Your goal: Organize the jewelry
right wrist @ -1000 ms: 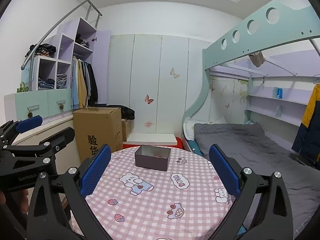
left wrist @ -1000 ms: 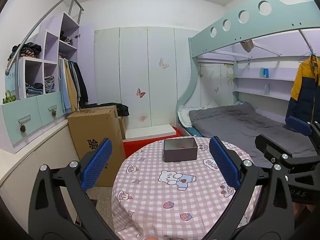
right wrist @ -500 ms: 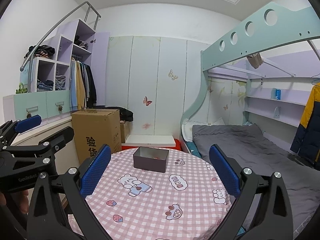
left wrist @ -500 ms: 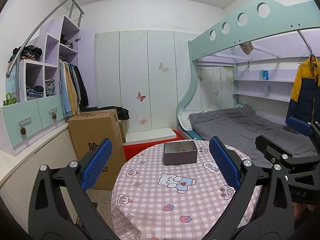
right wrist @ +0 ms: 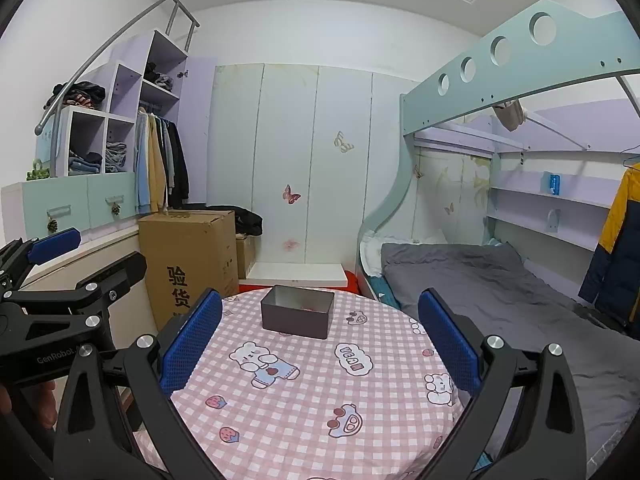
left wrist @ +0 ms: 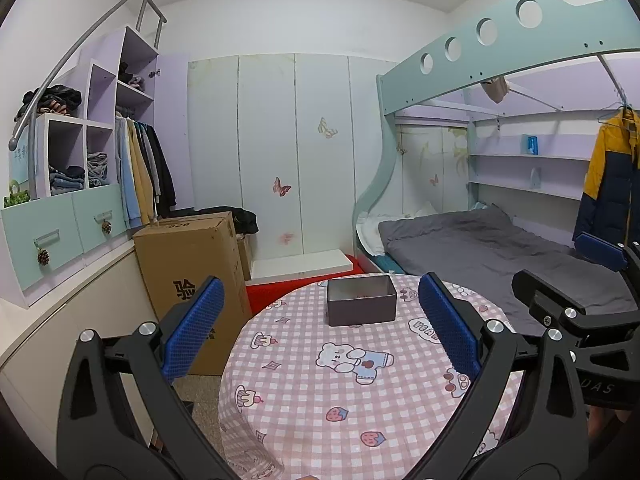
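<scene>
Jaws of both grippers stand wide apart with nothing between them. The left gripper (left wrist: pixel 318 322) hangs above the near edge of a round table (left wrist: pixel 320 432) covered in a pink checked cloth printed with bears and strawberries; its blue pads (left wrist: pixel 192 328) frame the far half of the tabletop. The right gripper (right wrist: pixel 320 324) hangs at much the same height just beside it, and each shows at the edge of the other's view.

A small dark grey box (left wrist: pixel 361 305) with an open top sits on the far part of the table, near its back edge and well apart from both grippers. Something pinkish lies inside it, too small to make out. From the right wrist view the box (right wrist: pixel 298 317) is seen corner-on, just behind a printed bear.

Behind the table a tall cardboard box (left wrist: pixel 192 268) stands on the floor against a low counter, with pale green drawers and purple shelves of folded clothes above it. White wardrobe doors (left wrist: pixel 288 152) with butterfly stickers fill the back wall. A bunk bed (left wrist: pixel 472 248) with a grey blanket runs along the right, and a yellow and navy jacket (left wrist: pixel 612 184) hangs at its end.
</scene>
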{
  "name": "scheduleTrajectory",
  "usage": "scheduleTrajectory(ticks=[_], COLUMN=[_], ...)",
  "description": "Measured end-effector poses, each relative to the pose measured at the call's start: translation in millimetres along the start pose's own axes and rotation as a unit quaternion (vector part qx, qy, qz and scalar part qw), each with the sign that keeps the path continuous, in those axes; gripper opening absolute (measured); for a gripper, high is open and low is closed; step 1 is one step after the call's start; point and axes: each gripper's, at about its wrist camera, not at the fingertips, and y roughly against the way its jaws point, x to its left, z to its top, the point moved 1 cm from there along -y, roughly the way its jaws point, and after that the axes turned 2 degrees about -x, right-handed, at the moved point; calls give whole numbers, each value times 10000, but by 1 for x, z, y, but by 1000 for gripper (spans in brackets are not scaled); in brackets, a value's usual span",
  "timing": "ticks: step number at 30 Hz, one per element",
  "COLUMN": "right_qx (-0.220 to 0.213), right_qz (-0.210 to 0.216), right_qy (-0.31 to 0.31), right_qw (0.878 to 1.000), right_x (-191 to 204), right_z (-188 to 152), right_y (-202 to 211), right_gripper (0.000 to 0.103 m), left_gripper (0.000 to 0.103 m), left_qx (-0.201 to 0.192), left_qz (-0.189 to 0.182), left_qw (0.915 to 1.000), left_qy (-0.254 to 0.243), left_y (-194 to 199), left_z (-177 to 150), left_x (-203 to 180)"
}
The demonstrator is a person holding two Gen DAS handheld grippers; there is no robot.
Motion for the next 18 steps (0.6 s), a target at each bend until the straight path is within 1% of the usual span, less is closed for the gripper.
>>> scheduleTrajectory(ticks=[5,18], right_qx=[-12,42], right_qz=[-37,-22], right_qy=[-5,-22], right_qw=[10000,10000], right_x=[1,-2], right_z=[-1,-6], right_y=[0,-6], right_gripper=[95,95], left_gripper=[96,96], left_qx=[6,13], left_qz=[-47,-4], left_qw=[10000,10000], left_qy=[50,-7], left_y=[-2,-4], left_z=[-2,-5], left_x=[1,1])
